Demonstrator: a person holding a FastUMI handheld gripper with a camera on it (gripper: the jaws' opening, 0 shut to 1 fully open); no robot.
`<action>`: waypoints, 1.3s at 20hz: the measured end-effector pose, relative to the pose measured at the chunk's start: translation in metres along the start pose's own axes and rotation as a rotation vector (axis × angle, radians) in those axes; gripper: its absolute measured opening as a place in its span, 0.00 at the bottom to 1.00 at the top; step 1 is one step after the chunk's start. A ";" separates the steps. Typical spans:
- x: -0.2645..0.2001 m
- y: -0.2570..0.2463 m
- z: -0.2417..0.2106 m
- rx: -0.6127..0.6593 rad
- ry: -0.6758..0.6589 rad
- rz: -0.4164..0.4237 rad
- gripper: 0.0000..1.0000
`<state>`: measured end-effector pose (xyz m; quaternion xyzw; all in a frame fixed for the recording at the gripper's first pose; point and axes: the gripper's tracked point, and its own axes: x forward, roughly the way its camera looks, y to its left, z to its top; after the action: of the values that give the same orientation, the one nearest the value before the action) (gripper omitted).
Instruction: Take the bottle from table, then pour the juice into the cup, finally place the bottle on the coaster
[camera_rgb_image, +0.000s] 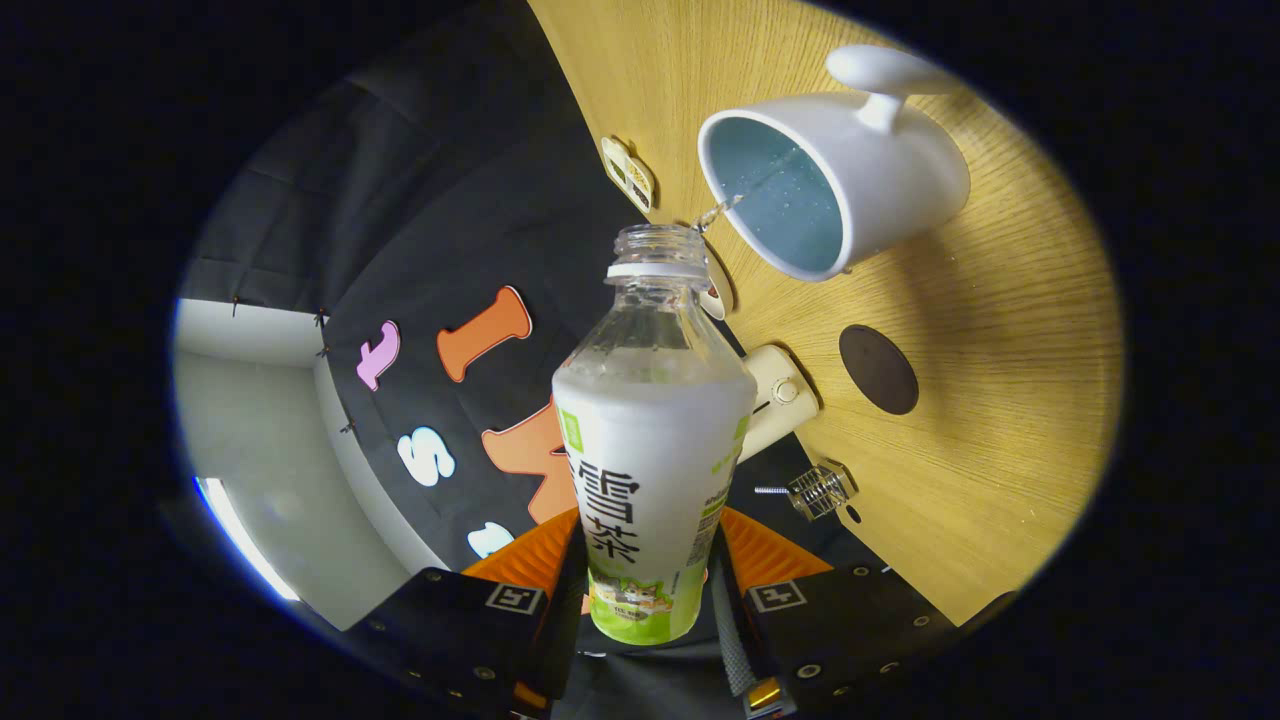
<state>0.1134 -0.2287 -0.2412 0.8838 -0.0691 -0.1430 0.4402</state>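
My gripper (648, 570) is shut on a clear plastic bottle (652, 440) with a white and green label, held between the two fingers by its lower body. The bottle is uncapped and tipped toward a white cup (880, 185) with a blue inside that stands on the wooden table (980, 420). A thin stream of liquid (722, 210) runs from the bottle's mouth over the cup's rim, and drops show on the cup's inner wall. A dark round coaster (878, 369) lies on the table beside the cup, beyond the right finger.
A cream-coloured cylindrical device (778, 398) sits at the table's edge right behind the bottle. A small metal spring clip (818, 490) lies near it. A flat tag (628, 173) rests at the table's edge near the cup. The black cloth wall hangs beyond the table.
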 end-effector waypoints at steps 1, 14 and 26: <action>0.001 0.001 0.001 0.015 -0.005 0.003 0.60; 0.001 0.013 0.001 0.143 -0.024 0.029 0.60; 0.002 -0.028 0.003 -0.112 -0.035 -0.133 0.60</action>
<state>0.1142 -0.2148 -0.2662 0.8577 -0.0098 -0.1909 0.4773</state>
